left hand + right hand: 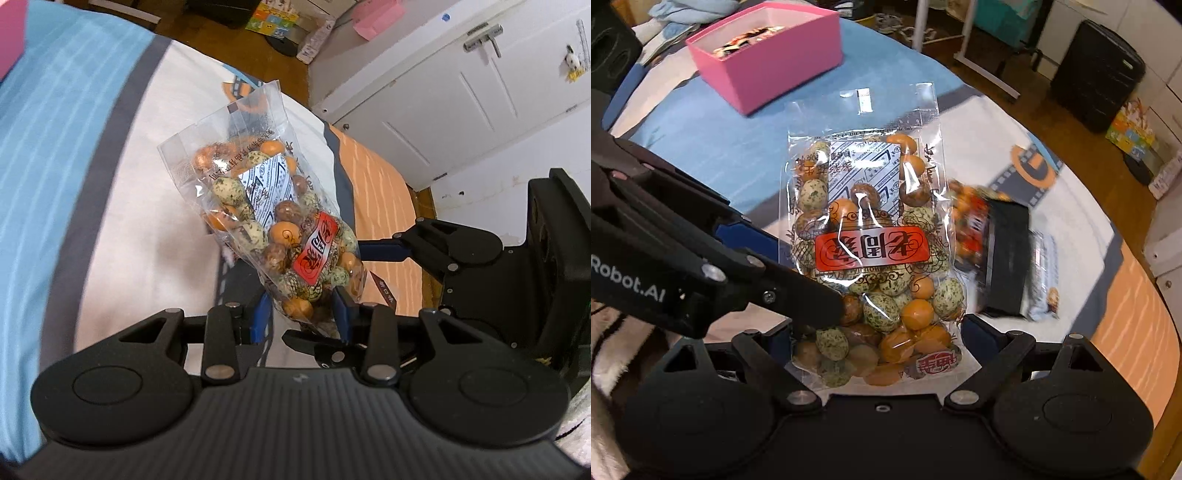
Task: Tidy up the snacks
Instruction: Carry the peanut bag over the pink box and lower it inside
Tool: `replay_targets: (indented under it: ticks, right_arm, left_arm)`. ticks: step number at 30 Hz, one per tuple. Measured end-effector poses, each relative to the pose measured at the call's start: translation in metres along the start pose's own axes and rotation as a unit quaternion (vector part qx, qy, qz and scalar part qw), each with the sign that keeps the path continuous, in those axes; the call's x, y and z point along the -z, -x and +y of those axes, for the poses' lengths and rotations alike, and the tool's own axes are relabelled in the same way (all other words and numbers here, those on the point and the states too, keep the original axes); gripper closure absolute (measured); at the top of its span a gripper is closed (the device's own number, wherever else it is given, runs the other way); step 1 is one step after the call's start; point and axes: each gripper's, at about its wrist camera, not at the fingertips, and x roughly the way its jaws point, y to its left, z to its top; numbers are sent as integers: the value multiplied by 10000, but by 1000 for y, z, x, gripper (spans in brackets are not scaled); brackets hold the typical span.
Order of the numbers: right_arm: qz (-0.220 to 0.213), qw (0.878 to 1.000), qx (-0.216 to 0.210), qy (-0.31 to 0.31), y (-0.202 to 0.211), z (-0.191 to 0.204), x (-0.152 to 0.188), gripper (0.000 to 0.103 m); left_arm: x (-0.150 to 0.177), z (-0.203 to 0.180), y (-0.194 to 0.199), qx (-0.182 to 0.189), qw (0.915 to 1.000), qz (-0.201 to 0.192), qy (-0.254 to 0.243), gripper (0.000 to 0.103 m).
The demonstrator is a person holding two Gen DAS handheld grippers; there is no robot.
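A clear bag of orange, brown and speckled green coated nuts [273,218] with a red label hangs above the bed. My left gripper [303,317] is shut on its lower end, blue pads pressing both faces. In the right wrist view the same bag [871,236] spans the wide-set jaws of my right gripper [879,336], and its side edges touch both pads. The left gripper [827,306] reaches in from the left and pinches the bag. A blue finger [384,250] of the right gripper meets the bag's edge in the left wrist view.
A pink box [768,62] holding snacks stands on the blue part of the bedspread [713,147]. More snack packs, one black [1008,258] and one light blue [1043,280], lie on the white part to the right. A white cabinet [461,92] stands beyond the bed's edge.
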Motion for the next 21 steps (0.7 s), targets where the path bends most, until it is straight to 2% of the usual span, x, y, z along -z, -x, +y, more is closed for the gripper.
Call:
replay_targets:
  ticks: [12,21]
  right_arm:
    - [-239,9988,-39,415,26,78,-41,10]
    - [-661,9959,-76,608,31,116,-92,10]
  left_arm:
    - [13,26,90,-247,9988,-410,-75,68]
    - [-1,53,151,-547,9938,-942,-207,68]
